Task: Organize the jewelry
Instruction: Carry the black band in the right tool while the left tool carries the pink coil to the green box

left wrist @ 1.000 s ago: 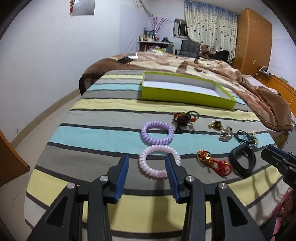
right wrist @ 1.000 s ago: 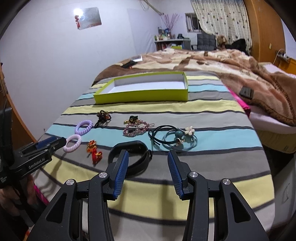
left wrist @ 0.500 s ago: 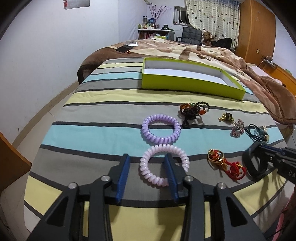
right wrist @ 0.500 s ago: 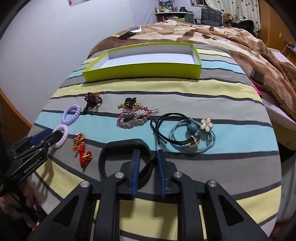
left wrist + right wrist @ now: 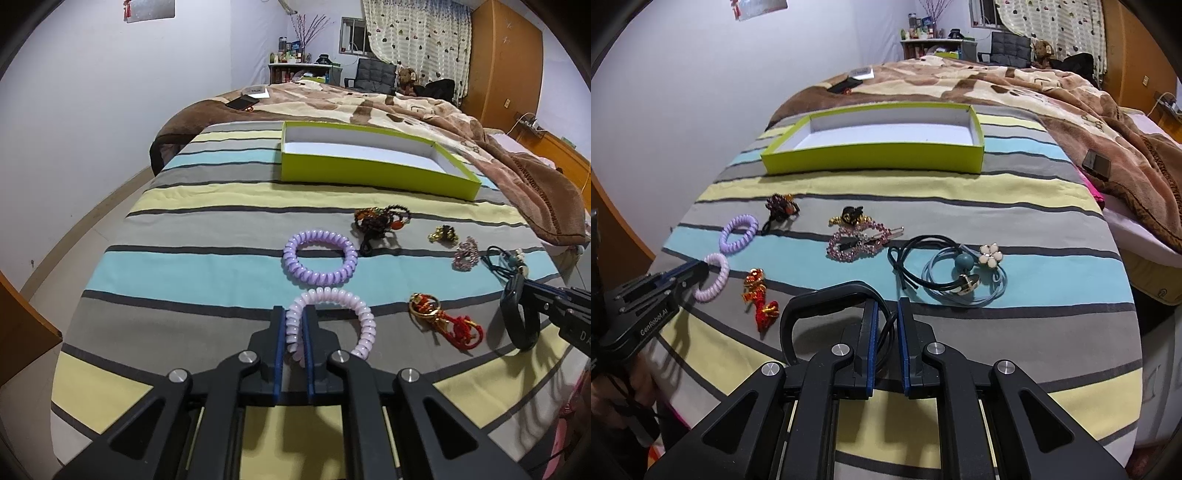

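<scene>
My left tool (image 5: 294, 325) is clamped on the near-left arc of the pale pink coil hair tie (image 5: 334, 321), its blue pads pressing the coil from both sides; the rest of the ring lies on the striped bedspread (image 5: 207, 236). My right tool (image 5: 885, 325) has just been closing, and between its pads sits the thin right end of the black band (image 5: 820, 299). From this view the pads stand close on either side of that strip, and in the left wrist view the same tool (image 5: 532, 295) is pinching the band (image 5: 517, 321) at its upper edge, so I read it as gripping the band.

Just beyond the pink tie lies the purple coil hair tie (image 5: 320, 256), nearly touching it. To its right are a dark beaded hair tie (image 5: 380, 221), a small gold and black clip (image 5: 849, 216), a pink rhinestone clip (image 5: 858, 242), and a red and gold knotted charm (image 5: 759, 295) near the band. Further right in the right wrist view, a tangle of dark and blue elastic ties with a teal bead and a white flower (image 5: 956, 271) rests on the blue stripe.

The lime-green shallow box (image 5: 875, 157) with a white inside sits further up the bed, well apart from all the jewelry, with nothing in it that I can see. Behind it a brown blanket (image 5: 1034, 92) covers the bed.
</scene>
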